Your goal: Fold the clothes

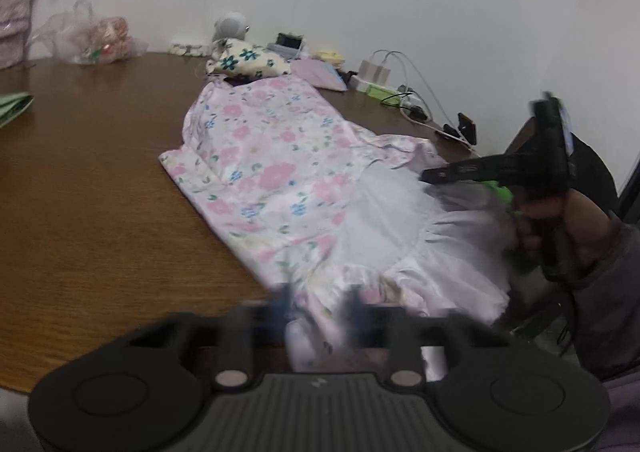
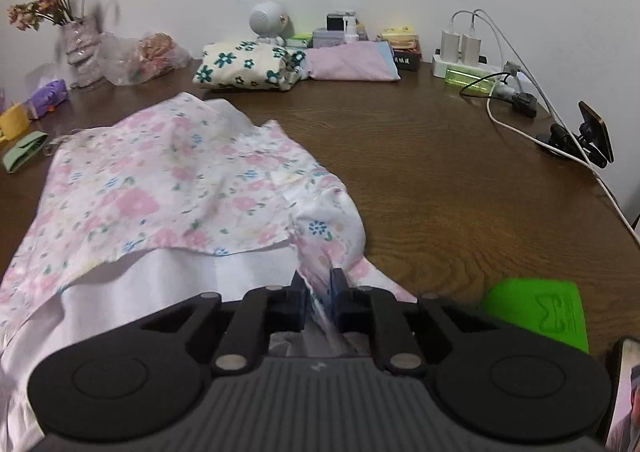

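Observation:
A pink floral dress (image 1: 260,156) with a white lining (image 1: 400,220) lies spread on the brown wooden table (image 1: 100,172). At the near table edge my left gripper (image 1: 319,302) is blurred, with the dress hem bunched between its fingers. In the same view my right gripper (image 1: 430,176) reaches in from the right, held by a hand, with its tips at the white lining. In the right wrist view the dress (image 2: 160,188) stretches away to the left. My right gripper (image 2: 320,286) is shut on a gathered fold of its floral fabric.
A folded cream floral garment (image 2: 244,68) and a folded pink cloth (image 2: 352,62) sit at the back by the wall. A power strip with chargers (image 2: 464,60), cables and a phone holder (image 2: 592,136) line the right. A flower vase (image 2: 80,48) stands back left. A green plastic piece (image 2: 536,308) lies near right.

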Motion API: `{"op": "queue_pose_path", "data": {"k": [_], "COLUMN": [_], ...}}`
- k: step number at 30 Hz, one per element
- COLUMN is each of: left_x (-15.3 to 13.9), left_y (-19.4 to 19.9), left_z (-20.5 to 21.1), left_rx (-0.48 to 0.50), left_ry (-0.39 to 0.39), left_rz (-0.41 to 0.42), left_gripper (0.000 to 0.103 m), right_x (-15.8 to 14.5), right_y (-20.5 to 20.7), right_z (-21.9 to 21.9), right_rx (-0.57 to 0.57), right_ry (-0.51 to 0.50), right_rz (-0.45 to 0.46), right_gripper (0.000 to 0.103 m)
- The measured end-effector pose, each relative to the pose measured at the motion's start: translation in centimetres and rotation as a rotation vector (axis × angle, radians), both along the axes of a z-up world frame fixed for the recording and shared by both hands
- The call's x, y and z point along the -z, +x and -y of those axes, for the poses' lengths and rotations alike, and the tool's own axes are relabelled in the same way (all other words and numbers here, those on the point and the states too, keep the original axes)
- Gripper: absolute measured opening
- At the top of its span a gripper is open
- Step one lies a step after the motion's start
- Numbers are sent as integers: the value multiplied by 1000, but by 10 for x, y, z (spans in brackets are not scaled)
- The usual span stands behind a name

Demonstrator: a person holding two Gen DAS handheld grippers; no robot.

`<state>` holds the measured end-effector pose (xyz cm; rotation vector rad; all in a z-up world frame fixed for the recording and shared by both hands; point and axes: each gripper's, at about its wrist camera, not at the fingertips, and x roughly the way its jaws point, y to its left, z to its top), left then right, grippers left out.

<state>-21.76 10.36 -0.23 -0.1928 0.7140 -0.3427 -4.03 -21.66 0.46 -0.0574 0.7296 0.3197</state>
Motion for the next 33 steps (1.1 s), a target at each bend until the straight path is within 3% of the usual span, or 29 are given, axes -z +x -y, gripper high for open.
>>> {"op": "queue_pose_path", "data": {"k": [3,5,9,12,17,22,25,29,31,33], "left_x": [2,-5,-44,-84,-151,-222,-258,-297,-322,-350], "left_y": [-3,-7,-21,-34,-35,17,82,177,207,214], "left_z": [-10,-22,-59,-74,-78,-67,-58,-39,-35,-31], "left_rx": [-19,-19,-22,-13,62,132,143,145,143,186], "left_ry": [-54,-137,-357,-392,-388,-312,-316,-355,-390,-411], "left_rz": [2,29,207,384,586,723,713,626,623,672], "left_gripper": [5,4,4,4,4,4,4,4,4,4], "right_x": [-7,-17,-54,-91,-160,-238,-272,-297,-323,-356], "right_y": [-19,-36,-72,-100,-123,-95,-53,36,47,44], "right_z": [14,24,41,52,68,69,59,53,54,55], "right_rx": [-29,-61,-151,-217,-303,-339,-300,-181,-165,-168], "right_ry": [153,283,490,622,749,732,679,669,671,656], "right_rz": [1,13,75,162,294,439,460,366,411,476], "right_gripper": [6,6,5,5,5,5,5,5,5,5]}}
